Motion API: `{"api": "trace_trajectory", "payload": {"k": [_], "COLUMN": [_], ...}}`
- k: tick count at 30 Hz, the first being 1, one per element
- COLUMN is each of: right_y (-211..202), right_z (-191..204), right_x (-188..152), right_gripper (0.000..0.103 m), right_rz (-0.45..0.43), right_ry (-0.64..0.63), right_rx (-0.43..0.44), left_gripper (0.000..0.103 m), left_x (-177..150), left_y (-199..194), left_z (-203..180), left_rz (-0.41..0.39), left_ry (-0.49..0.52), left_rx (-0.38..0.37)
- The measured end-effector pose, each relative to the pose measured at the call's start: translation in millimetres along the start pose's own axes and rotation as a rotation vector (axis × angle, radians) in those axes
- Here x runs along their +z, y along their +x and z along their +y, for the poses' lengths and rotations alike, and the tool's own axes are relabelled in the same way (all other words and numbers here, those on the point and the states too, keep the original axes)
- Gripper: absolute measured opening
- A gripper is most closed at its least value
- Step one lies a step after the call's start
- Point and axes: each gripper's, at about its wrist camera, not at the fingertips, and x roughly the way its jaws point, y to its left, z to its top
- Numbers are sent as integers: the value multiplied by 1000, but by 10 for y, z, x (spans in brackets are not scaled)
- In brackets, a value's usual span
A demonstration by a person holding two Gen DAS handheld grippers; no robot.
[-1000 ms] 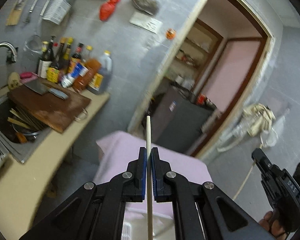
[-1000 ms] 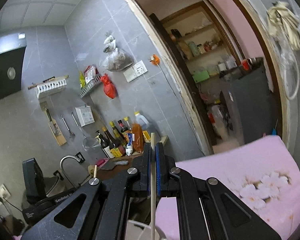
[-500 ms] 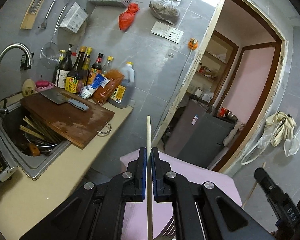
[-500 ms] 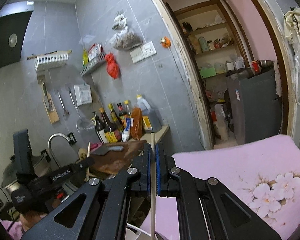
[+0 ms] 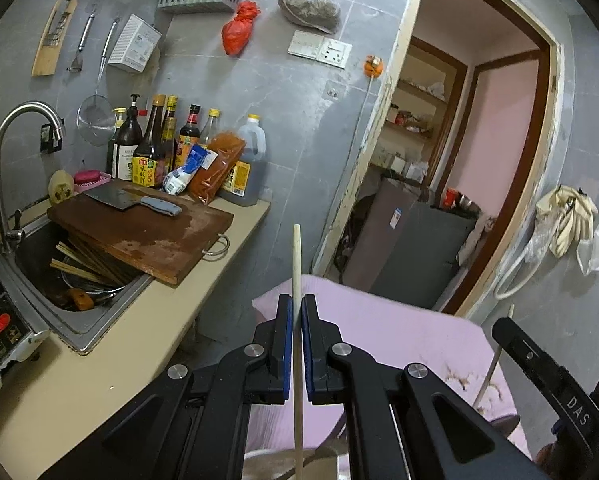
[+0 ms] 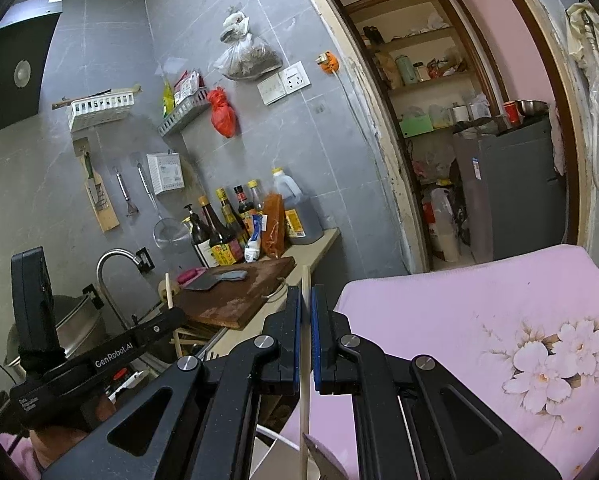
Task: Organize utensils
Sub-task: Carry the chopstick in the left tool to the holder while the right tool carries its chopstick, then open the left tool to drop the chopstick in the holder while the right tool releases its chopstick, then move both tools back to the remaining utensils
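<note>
My left gripper (image 5: pixel 296 304) is shut on a pale wooden chopstick (image 5: pixel 296 264) that stands upright, its tip well above the jaws. My right gripper (image 6: pixel 306 294) is shut on a second pale chopstick (image 6: pixel 305 280), also upright. Both are held in the air above a pink flowered cloth (image 6: pixel 479 320), which also shows in the left wrist view (image 5: pixel 379 320). The right gripper shows at the right edge of the left wrist view (image 5: pixel 547 372). The left gripper shows at the left of the right wrist view (image 6: pixel 99 356). Several more chopsticks (image 5: pixel 83 264) lie in the sink (image 5: pixel 59 280).
A wooden cutting board (image 5: pixel 139 232) with a cleaver (image 5: pixel 131 202) spans the sink edge. Sauce bottles (image 5: pixel 171 152) line the counter by the grey tiled wall. A tap (image 5: pixel 23 128) rises at the left. A doorway (image 5: pixel 459 160) with a dark cabinet stands at the right.
Both grippers have tilted and swung so the counter, sink and bottles sit more fully in view. Each still grips its chopstick the same way.
</note>
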Motion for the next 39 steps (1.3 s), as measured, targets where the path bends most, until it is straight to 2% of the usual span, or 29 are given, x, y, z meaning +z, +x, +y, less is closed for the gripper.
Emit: {"api": "trace_trajectory", "payload": {"k": [5, 9, 12, 14, 16, 19, 23, 25, 28, 30, 33, 39], "right_y": [-56, -156, -270, -384, -492, -693, -1009, -1168, -1397, -1561, -1771, -2116], "right_z": [-30, -58, -82, -111, -137, -211, -346, -417, -531, -615, -742, -1081], "right_x": [-16, -1, 32, 61, 101, 148, 193, 209, 222, 229, 234, 219], "right_gripper": [8, 30, 30, 33, 42, 51, 66, 73, 78, 85, 94, 101], "right_rz": [22, 17, 9, -1, -12, -27, -47, -54, -56, -55, -52, -25], "right_ry": [0, 9, 7, 1, -5, -10, -20, -32, -56, -75, -91, -101], "right_rx": [12, 19, 13, 1, -14, -43, -96, -124, -165, -199, -244, -330], "left_gripper": [5, 11, 24, 39, 51, 61, 81, 87, 92, 96, 97, 97], "left_x": [-22, -49, -68, -75, -82, -87, -134, -173, -252, -311, -442, -690], "left_y": [-84, -156, -225, -285, -381, -472, -628, -709, -815, -875, -965, -1034], "left_z": [-31, -39, -34, -44, -86, -181, -401, -541, -771, -932, -1196, -1644], "left_rz": [38, 61, 67, 60, 40, 30, 10, 0, -13, -19, -28, 0], "left_ry": [25, 27, 10, -1, -8, 4, 47, 74, 121, 149, 191, 241], "left_rx": [-1, -10, -26, -36, -46, -57, -63, -64, -71, -73, -99, -150]}}
